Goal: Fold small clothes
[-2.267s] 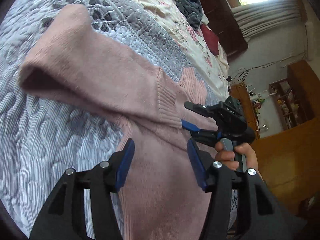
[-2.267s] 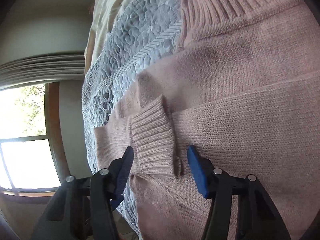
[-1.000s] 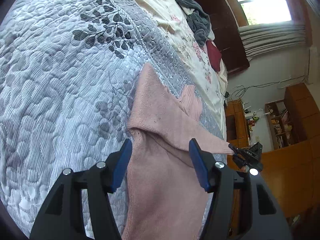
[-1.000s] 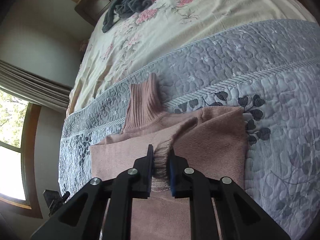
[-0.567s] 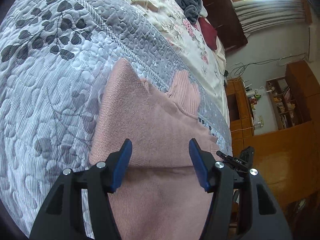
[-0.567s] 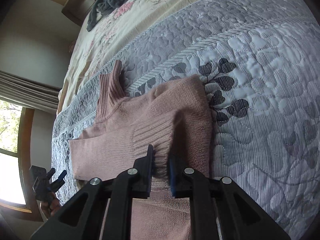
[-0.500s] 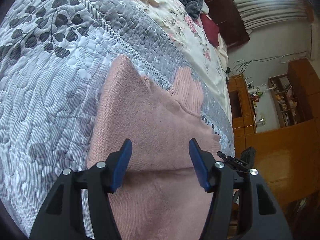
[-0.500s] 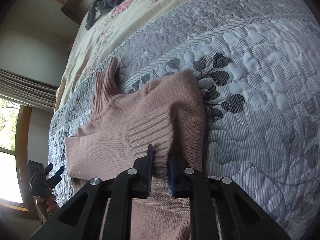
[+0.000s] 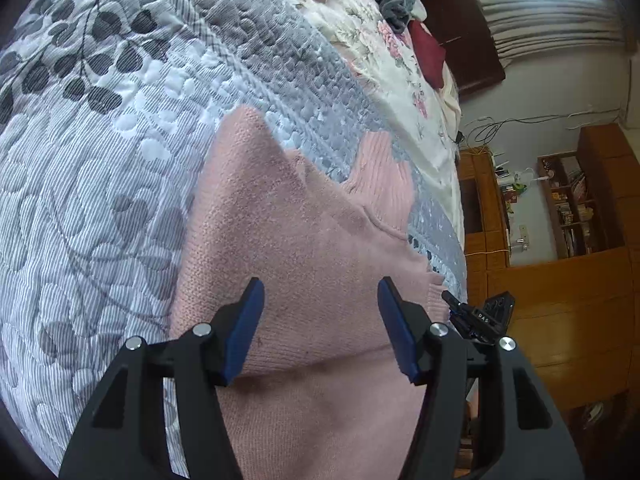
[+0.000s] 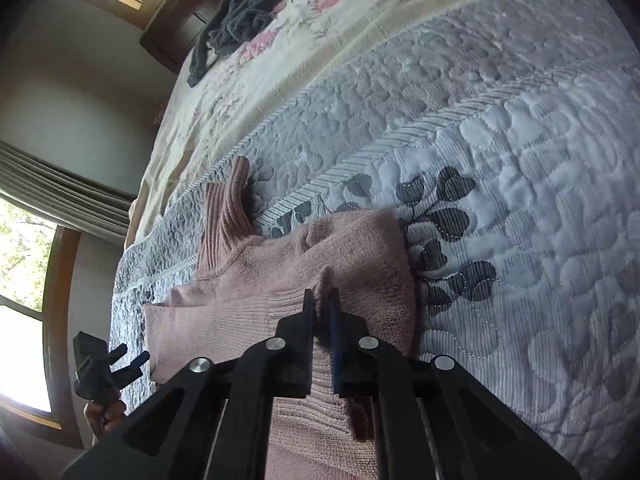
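Right claw (image 10: 321, 312) clamped on the ribbed cuff (image 10: 325, 280) of the pink sweater (image 10: 280, 280), sleeve pulled across the sweater's body. Left claw (image 9: 320, 320) jaws wide apart, nothing between them, hovering over the sweater (image 9: 300, 264) just above a fold edge; can't tell if the tips touch the knit. Sweater lies flat on the grey quilt (image 10: 520, 208) on the bed, ribbed turtleneck collar (image 10: 224, 216) pointing away toward the floral sheet (image 10: 320, 40). Leaf print on the quilt just beside the sweater's folded side. Dark grey garment (image 10: 236, 24) well beyond the sweater, on the sheet. Wooden shelves (image 9: 572, 208) past the bed's far edge.
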{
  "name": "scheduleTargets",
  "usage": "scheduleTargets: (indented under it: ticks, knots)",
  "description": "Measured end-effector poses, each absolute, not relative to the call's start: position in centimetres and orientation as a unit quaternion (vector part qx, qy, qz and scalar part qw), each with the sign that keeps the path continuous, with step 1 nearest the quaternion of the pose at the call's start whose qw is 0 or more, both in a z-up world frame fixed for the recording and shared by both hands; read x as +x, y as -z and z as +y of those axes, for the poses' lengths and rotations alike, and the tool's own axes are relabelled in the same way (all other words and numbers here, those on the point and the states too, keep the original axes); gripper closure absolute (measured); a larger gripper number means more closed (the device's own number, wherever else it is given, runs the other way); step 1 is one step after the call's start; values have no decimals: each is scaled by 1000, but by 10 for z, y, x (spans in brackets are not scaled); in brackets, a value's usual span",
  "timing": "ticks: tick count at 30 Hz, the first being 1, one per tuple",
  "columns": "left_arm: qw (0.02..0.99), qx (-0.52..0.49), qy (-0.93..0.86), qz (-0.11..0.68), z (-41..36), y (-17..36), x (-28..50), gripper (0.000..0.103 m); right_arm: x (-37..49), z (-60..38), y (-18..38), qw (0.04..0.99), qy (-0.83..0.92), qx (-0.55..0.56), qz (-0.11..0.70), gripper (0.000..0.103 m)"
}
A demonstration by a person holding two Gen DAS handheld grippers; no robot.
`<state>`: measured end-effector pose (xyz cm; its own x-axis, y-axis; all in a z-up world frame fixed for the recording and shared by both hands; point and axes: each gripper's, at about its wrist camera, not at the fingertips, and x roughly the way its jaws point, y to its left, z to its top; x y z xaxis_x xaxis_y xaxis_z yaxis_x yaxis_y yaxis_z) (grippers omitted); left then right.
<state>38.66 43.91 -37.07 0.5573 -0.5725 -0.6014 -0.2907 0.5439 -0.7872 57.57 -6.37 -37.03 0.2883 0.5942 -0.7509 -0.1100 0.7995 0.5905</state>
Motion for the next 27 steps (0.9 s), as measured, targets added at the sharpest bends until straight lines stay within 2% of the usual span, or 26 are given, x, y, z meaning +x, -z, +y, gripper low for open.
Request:
scheduleTargets:
  ticks: [5,6,11,14,16,17,19,20,22,25,26,27]
  knots:
    - [743,-481,87,458,447,371,404,45,574,-69,395,763,-208,219,572,95]
    - [743,-482,93,456,448,371,408,45,574,-69,392,762,-211,224,570,91]
    - [734,-458,85,493,450,393,428,45,557,-72,358,781,-233,233,530,87]
    - [724,-462,74,506,455,411,428,58,550,-66,368,768,-246,222,547,84]
    - [720,-474,69,502,460,410,424,61,553,-66,390,744,-239,215,586,91]
    - [723,-475,66,498,460,404,421,61,554,-70,392,744,-234,216,587,99]
    - [730,-479,95,478,456,386,410,60,552,-77,383,746,-238,233,576,94]
    - [734,-475,116,471,451,376,402,58,549,-79,375,747,-248,242,568,86]
    - [738,-460,142,473,438,368,390,58,541,-76,365,736,-284,255,560,84]
    - [733,-416,122,524,422,390,382,58,532,-62,380,723,-288,211,592,82]
    - [728,-410,112,539,420,400,381,66,533,-62,391,717,-274,198,610,93]
    - [723,-414,109,542,421,405,381,68,534,-63,397,715,-267,195,616,103]
